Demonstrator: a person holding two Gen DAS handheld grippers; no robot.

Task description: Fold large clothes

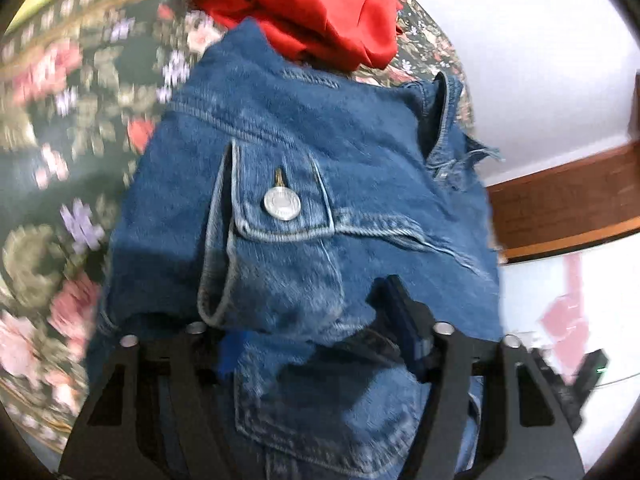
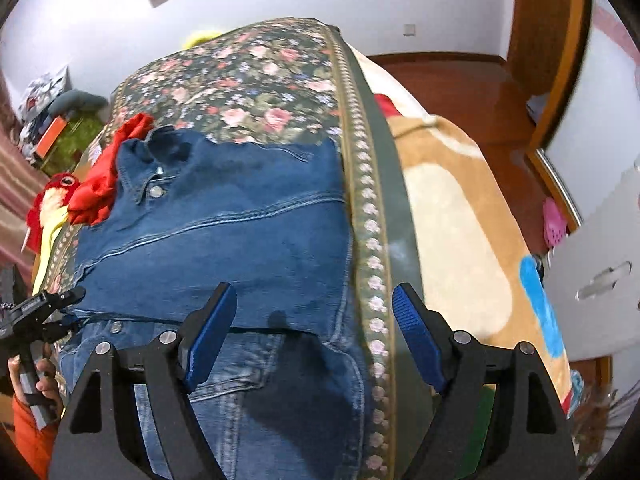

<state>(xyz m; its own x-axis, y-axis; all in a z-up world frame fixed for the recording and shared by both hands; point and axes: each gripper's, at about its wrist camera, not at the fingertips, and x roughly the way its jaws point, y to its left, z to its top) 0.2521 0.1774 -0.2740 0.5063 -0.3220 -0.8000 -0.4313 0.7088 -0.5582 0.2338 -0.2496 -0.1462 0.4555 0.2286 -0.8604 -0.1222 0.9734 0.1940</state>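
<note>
Folding the blue denim jacket [image 2: 224,232], spread on the floral bedspread [image 2: 248,80], the left gripper [image 1: 316,344] seems clamped on its hem, though fabric hides the pads. The right gripper [image 2: 314,340] hovers wide and empty; it should pinch the matching edge.

No legible text; embossing on jacket button [image 1: 281,202] too blurred to read.

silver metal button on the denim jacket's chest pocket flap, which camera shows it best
The left wrist view: the silver metal button sits close, near centre, on the pocket flap of the blue denim jacket, though slightly blurred. The right wrist view shows the whole jacket from farther off, with only small buttons near the collar; that pocket flap isn't identifiable.
</note>
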